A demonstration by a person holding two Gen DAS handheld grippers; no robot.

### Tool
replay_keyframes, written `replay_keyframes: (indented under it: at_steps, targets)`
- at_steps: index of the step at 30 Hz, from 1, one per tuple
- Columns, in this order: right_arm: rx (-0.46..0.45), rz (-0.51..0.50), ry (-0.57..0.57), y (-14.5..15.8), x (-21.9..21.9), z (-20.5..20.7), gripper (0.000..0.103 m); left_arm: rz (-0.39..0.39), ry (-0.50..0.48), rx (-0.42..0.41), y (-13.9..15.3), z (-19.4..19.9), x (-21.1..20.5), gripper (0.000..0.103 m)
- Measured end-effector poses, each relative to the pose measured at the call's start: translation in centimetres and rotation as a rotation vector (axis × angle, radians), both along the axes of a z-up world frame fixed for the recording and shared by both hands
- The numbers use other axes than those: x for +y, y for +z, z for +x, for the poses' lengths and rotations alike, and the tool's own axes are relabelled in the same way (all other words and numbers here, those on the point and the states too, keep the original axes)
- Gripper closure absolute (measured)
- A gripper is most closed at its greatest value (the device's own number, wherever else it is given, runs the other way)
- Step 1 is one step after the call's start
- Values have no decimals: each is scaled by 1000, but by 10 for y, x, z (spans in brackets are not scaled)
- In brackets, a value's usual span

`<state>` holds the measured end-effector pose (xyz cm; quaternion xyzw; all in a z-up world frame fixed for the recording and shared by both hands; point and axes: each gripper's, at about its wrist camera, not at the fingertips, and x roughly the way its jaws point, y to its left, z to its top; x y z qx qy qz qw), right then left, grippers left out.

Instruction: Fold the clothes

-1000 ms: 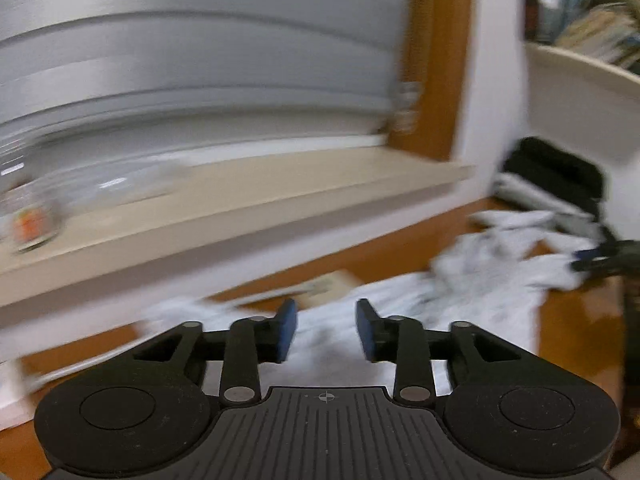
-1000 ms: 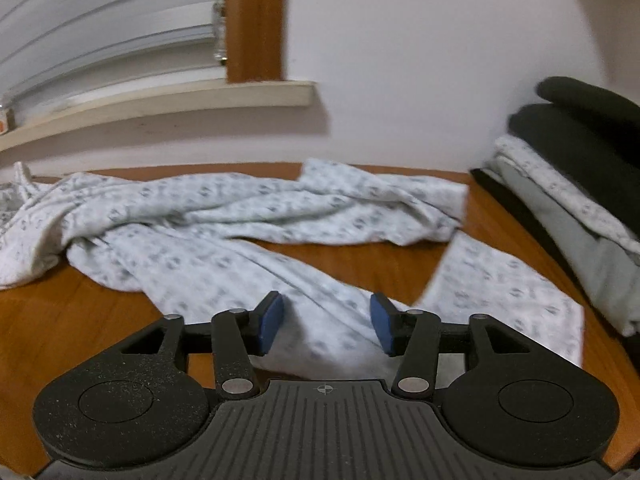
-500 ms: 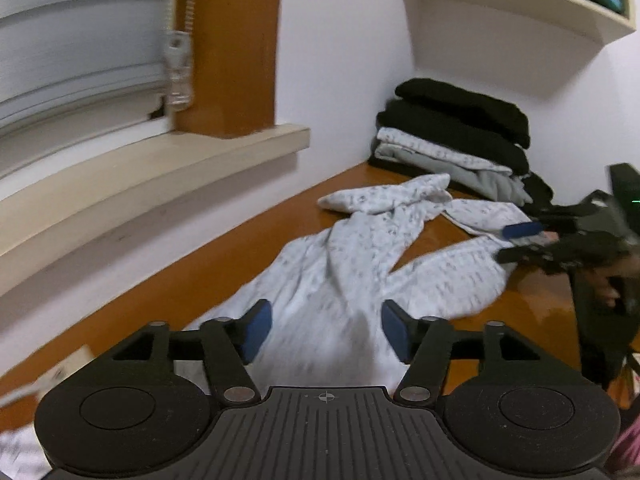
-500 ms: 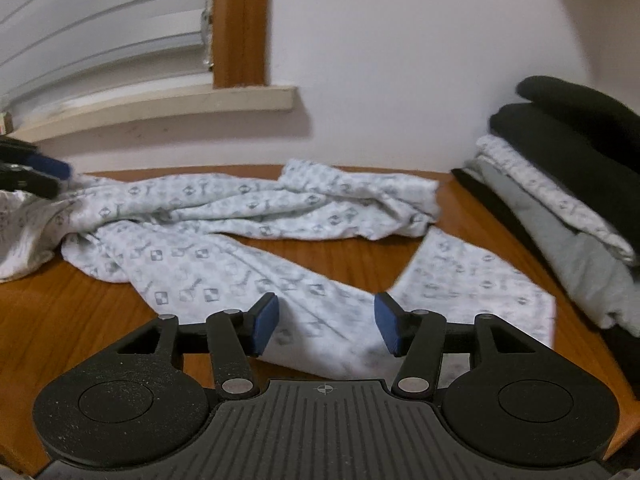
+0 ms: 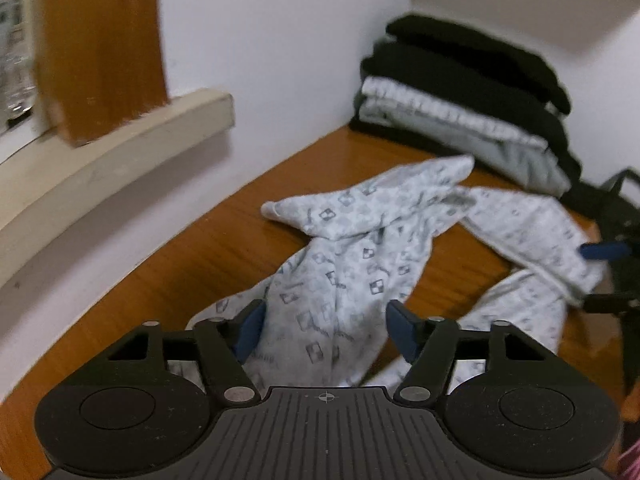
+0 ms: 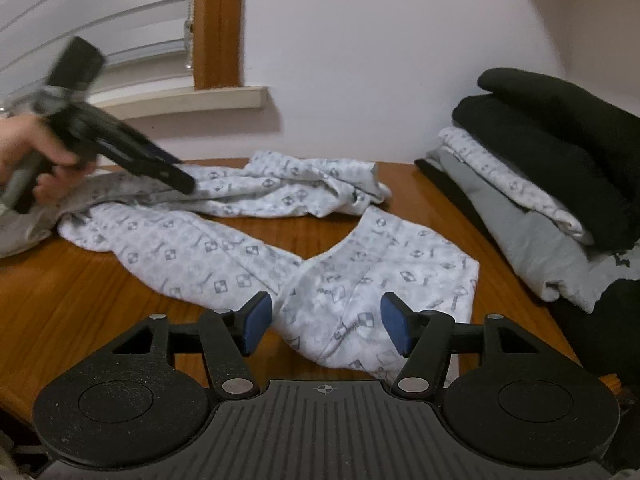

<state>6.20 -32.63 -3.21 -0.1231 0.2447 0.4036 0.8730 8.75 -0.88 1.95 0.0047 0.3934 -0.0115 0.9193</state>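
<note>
Now the left tool (image 5: 324, 334) is swinging over the patterned garment (image 5: 352, 280), jaws half-open and closing on nothing; the right tool (image 6: 326, 326) is widening (also empty) above the garment's near end on the surface (image 6: 64, 292), so gripping comes next.

You've got a wooden worktop (image 6: 72, 280) below a white wall (image 6: 380, 60), a pale window sill (image 5: 120, 148), an orange-brown window frame (image 6: 220, 20) and closed blinds (image 6: 100, 12).
</note>
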Motion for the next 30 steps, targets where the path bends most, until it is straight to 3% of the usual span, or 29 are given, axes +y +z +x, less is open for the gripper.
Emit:
replay_keyframes:
  at_steps: [1, 2, 3, 5, 10, 16, 18, 20, 21, 24, 26, 28, 30]
  targets:
    - [6, -8, 10, -1, 0, 3, 40, 21, 0, 17, -2, 3, 0, 80]
    - [13, -15, 20, -1, 0, 5, 39, 34, -4, 26, -3, 5, 2, 94]
    - [20, -23, 30, -2, 0, 8, 37, 36, -15, 16, -1, 3, 5, 96]
    - [43, -41, 63, -4, 6, 15, 37, 44, 12, -35, 12, -4, 14, 97]
    - [63, -113, 98, -8, 39, 35, 36, -4, 87, -215, 84, -39, 53, 97]
    - [60, -168, 94, -3, 95, 74, 43, 21, 115, -312, 149, -79, 68, 97]
    - [41, -176, 51, -1, 118, 95, 49, 3, 103, -335, 160, -89, 63, 97]
    - [-55, -188, -53, 1, 141, 112, 54, -15, 92, -358, 172, -100, 57, 97]
    - [-118, -172, -116, 4, 148, 114, 59, -24, 85, -369, 177, -105, 54, 97]
    - [-178, -3, -249, 25, 149, 118, 58, -52, 18, -368, 182, -112, 36, 97]
    - [-49, 75, -163, 32, 145, 118, 56, -61, -28, -355, 181, -114, 22, 97]
    - [16, 115, -91, 34, 144, 109, 43, -61, -62, -339, 178, -114, 10, 97]
    - [80, 151, 3, 35, 147, 98, 38, -59, -70, -321, 171, -111, 6, 97]
